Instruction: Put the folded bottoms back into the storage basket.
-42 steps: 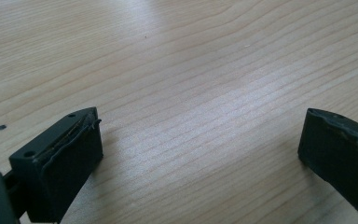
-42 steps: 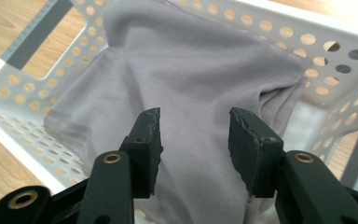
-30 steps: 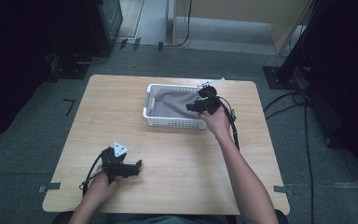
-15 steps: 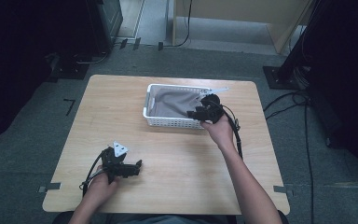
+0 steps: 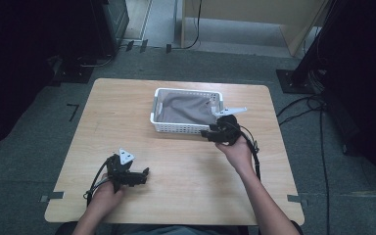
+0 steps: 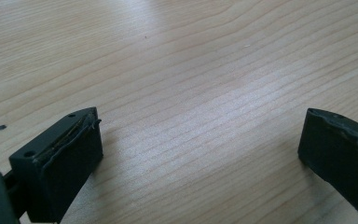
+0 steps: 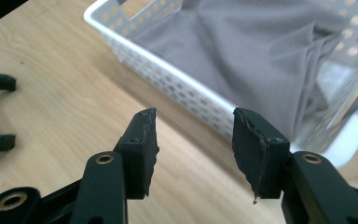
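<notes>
From above, the grey cloth (image 5: 183,110) lies bundled inside the white basket (image 5: 176,128); my right gripper (image 5: 210,133) hovers just outside its near wall. Left gripper view: my left gripper (image 6: 200,154) gapes, empty, over bare table (image 6: 191,56). Right gripper view: jaws parted, gripping nothing, cloth seemingly stowed.

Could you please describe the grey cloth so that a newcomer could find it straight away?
Start at the wooden table; on its far half sits a white perforated basket. The grey cloth lies crumpled inside it, the one soft thing there.
</notes>
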